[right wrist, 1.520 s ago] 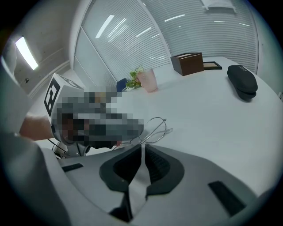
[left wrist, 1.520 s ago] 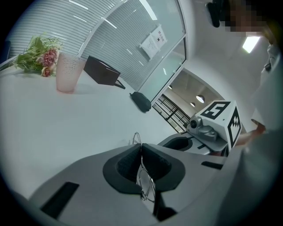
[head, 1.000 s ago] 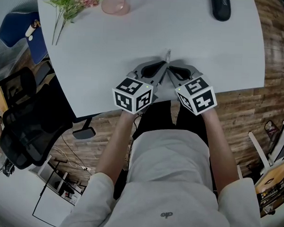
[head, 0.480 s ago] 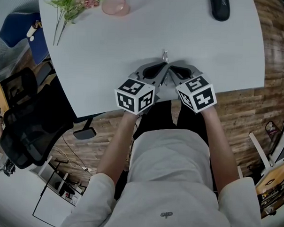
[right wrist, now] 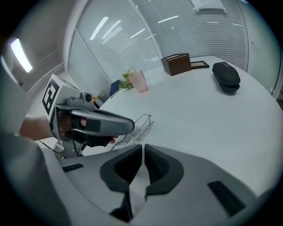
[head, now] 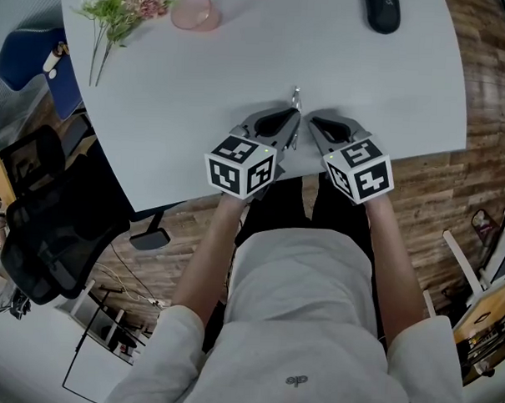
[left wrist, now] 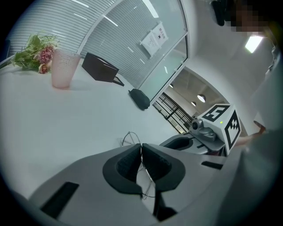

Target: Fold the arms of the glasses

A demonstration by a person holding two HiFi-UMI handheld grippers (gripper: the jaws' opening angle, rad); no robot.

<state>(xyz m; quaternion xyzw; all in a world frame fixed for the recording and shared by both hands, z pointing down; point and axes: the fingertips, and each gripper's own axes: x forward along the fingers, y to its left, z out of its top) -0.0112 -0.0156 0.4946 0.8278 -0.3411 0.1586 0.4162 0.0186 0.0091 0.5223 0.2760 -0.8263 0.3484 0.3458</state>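
The glasses (head: 295, 97) are a thin wire frame, held just over the white table (head: 199, 94) near its front edge. My left gripper (head: 296, 117) is shut on the frame. In the left gripper view the wire of the glasses (left wrist: 131, 137) runs up between the closed pads of that gripper (left wrist: 141, 146). My right gripper (head: 312, 121) stands a little to the right of the glasses, apart from them. In the right gripper view its jaws (right wrist: 143, 147) are shut with nothing between them, and the glasses (right wrist: 140, 123) hang from the left gripper ahead. How the arms lie I cannot tell.
A black glasses case (head: 382, 10) lies at the far right of the table. A pink cup (head: 196, 10) and a bunch of flowers (head: 119, 3) sit at the far left. A brown box (right wrist: 177, 64) stands behind them. A black office chair (head: 51, 221) is left of the table.
The right gripper has drawn away to the right from the glasses, where its tips met the left gripper's. The left gripper keeps its hold in the same place.
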